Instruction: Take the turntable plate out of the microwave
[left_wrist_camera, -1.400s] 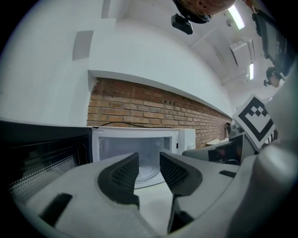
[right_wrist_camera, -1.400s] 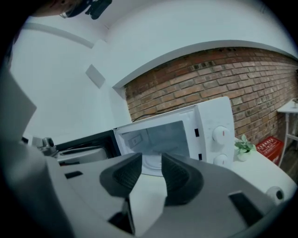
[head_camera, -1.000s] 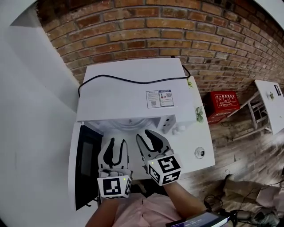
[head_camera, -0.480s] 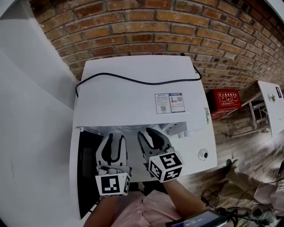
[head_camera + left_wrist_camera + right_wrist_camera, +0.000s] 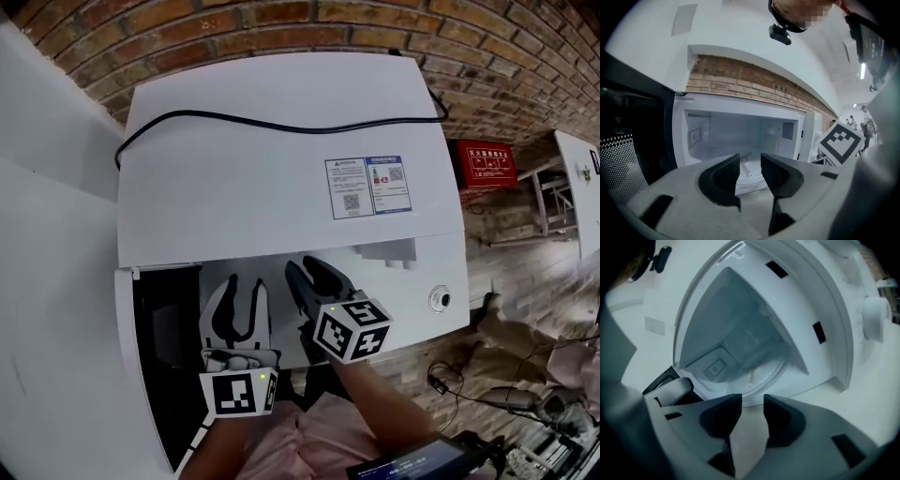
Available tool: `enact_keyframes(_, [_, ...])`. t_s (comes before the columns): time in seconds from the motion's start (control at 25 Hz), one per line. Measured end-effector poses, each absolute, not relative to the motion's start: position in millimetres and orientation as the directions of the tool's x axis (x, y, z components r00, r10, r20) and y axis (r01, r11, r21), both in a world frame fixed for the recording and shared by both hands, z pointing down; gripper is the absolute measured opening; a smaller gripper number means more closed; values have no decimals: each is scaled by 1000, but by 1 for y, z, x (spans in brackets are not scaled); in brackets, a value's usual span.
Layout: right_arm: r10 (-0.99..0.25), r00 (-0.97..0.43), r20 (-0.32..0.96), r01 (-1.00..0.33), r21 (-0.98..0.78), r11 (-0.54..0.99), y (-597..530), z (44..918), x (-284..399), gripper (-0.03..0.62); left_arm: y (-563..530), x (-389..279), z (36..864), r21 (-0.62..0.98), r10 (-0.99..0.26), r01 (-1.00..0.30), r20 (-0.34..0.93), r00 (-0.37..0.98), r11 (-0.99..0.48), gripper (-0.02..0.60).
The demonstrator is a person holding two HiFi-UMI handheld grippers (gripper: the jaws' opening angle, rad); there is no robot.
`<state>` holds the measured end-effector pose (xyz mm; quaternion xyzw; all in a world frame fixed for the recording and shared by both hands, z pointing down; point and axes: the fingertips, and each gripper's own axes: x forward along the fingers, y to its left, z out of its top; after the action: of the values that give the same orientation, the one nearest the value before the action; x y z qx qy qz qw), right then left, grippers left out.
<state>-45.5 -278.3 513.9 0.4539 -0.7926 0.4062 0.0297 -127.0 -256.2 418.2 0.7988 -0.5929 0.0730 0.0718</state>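
The white microwave stands with its dark door swung open to the left. The clear glass turntable plate lies on the cavity floor, and the right gripper view shows it as a round rim. My left gripper is open just in front of the cavity mouth and points at the plate. My right gripper is beside it, tilted. Its jaws are opening with nothing between them. Neither gripper touches the plate.
A black cable lies across the microwave's top, near a label. The control knob is on the front right. A brick wall stands behind, and a red box sits on the floor to the right.
Both grippers have sunk lower in front of the open cavity. The right one has rolled and its jaws are a little wider. The head view has come closer to the microwave.
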Motion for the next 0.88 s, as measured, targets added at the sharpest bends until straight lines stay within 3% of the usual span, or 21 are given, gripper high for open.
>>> enact_keyframes(0.32, [-668,-629,398,-650,-740,172,-286,534,-56,172,-258,-134,432,49,-930,-959,233,284,-280,144])
enact_keyframes(0.52, [-653,-672,349,-517,-853,76,-289,540,-66,196,-256,-138,434,55,-928,-959,243,283,-278,144])
enact_keyframes(0.88, [-667,-681,302,-354,-933,-61,-292,538,-71,147,-254,-153,430,55,-934,-965,246,260,-255,135])
